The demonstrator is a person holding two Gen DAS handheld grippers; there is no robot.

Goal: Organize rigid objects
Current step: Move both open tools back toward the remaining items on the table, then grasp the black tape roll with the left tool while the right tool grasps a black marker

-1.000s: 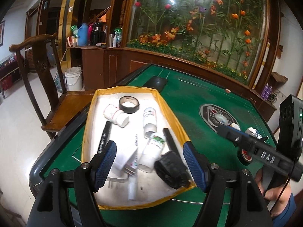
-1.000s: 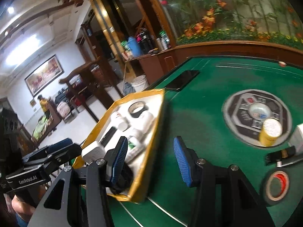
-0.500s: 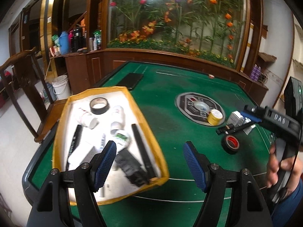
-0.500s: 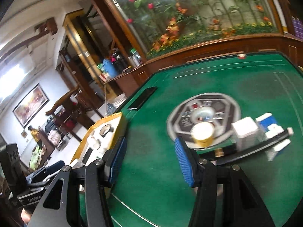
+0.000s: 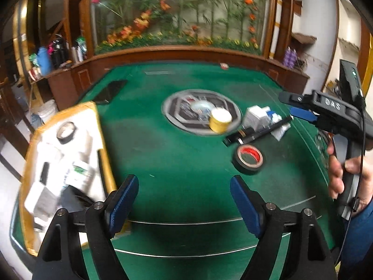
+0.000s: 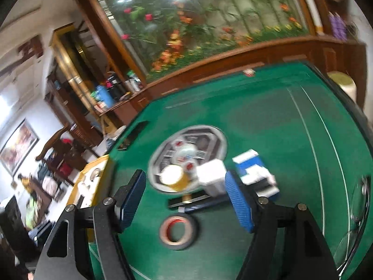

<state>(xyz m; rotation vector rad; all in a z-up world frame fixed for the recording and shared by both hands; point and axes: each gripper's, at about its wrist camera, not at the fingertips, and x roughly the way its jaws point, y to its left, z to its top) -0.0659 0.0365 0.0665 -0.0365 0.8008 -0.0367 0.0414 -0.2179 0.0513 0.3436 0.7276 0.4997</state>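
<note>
A yellow-rimmed white tray [image 5: 102, 140] holding tape, bottles and dark tools lies at the left of the green table. My left gripper [image 5: 183, 182] hovers over bare felt beside it, jaws opening, nothing between them. Right of centre lie a black tape roll with a red core [image 5: 248, 158], a yellow roll [image 5: 219, 122], a white box [image 5: 255, 116] and a black stick [image 5: 256, 131]. My right gripper [image 6: 185, 177] hangs above that group, jaws opening and empty, with the tape roll [image 6: 178, 231] just below and the white box [image 6: 213, 175] by its right finger.
A round grey panel [image 5: 186, 107] is set into the table's middle. A black phone [image 5: 109, 92] lies at the far left edge. A blue-and-white box [image 6: 250, 163] sits behind the white one. A hand [image 5: 338, 163] holds the right gripper at the table's right side.
Both views have swung right, from the tray to the loose items at the table's middle. The right gripper's jaws have widened, the left's slightly. Nothing was picked up.
</note>
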